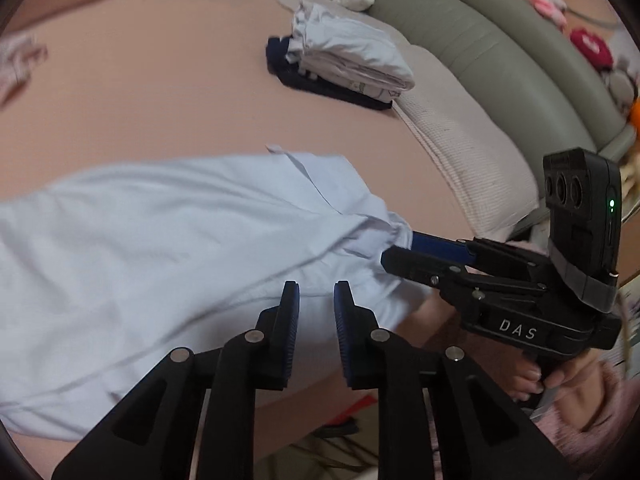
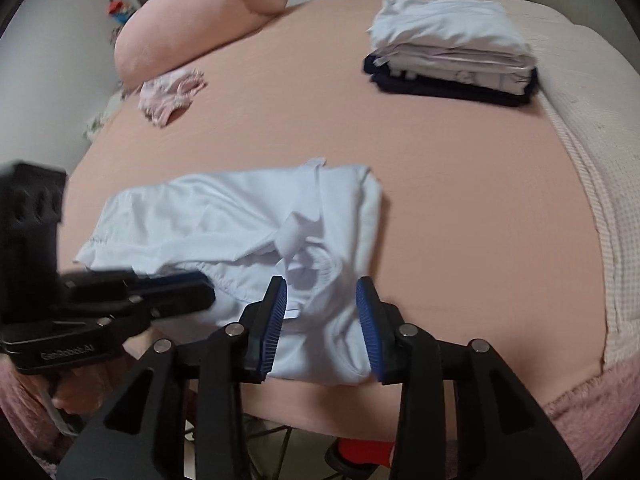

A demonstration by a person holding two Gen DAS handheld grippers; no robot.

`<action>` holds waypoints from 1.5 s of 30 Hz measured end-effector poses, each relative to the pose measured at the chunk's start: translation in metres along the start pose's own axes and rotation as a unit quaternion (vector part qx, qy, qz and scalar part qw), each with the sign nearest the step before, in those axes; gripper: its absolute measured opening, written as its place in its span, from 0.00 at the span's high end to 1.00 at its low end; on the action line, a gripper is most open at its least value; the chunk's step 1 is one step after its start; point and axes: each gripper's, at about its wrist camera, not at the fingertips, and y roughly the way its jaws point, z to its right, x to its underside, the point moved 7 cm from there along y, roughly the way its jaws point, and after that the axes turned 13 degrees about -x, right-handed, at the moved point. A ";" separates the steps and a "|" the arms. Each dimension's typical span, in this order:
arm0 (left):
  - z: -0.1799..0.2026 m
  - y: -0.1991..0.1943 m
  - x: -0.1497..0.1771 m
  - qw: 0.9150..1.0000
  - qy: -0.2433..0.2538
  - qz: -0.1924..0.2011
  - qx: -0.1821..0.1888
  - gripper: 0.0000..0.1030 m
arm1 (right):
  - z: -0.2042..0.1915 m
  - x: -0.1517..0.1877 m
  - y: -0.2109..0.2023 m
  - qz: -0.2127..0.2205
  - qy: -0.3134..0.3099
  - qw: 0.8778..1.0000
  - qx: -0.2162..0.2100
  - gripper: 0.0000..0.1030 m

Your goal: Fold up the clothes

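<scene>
Pale blue shirt [image 2: 240, 216] on the bed [image 2: 440, 160]; right gripper [image 2: 321, 292] spread, left gripper [image 1: 316, 292] narrowly apart, seemingly pinching nothing.

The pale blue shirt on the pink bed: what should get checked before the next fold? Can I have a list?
1. Pale blue cotton shirt lies on the pink bedsheet: ok.
2. Shirt smooth: not ok, bunched near the collar.
3. Right gripper open, cloth between its jaws unpinched: ok.
4. Left gripper open, nothing held: ok.
5. Folded white-and-navy clothes stack set apart from the shirt: ok.
6. Shirt's near hem flat: cannot tell.
</scene>
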 end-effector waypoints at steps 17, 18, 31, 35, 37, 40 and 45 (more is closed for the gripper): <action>0.021 0.019 -0.022 0.988 0.126 0.034 -0.079 0.97 | 0.002 0.006 -0.006 0.010 -0.033 0.997 0.063 0.93; 0.020 0.013 -0.021 0.990 0.119 0.039 -0.071 0.97 | 0.006 0.007 -0.005 0.007 -0.028 0.997 0.073 0.93; 0.020 -0.019 0.004 0.996 0.072 0.047 -0.002 0.97 | -0.001 0.010 0.009 -0.023 -0.030 0.999 0.032 0.76; 0.016 -0.028 0.007 0.995 0.078 0.057 -0.005 0.98 | 0.011 0.009 0.011 -0.023 -0.004 0.999 0.039 0.76; 0.010 -0.025 0.010 0.996 0.072 0.048 -0.009 0.98 | 0.014 0.006 0.003 -0.007 0.007 0.999 0.038 0.76; 0.007 -0.010 0.021 0.997 0.072 0.024 -0.014 0.97 | 0.019 0.005 -0.007 0.013 0.023 0.999 0.044 0.71; 0.012 0.013 0.031 0.997 0.071 -0.011 -0.009 0.97 | 0.012 0.014 -0.011 0.010 0.032 0.998 0.059 0.66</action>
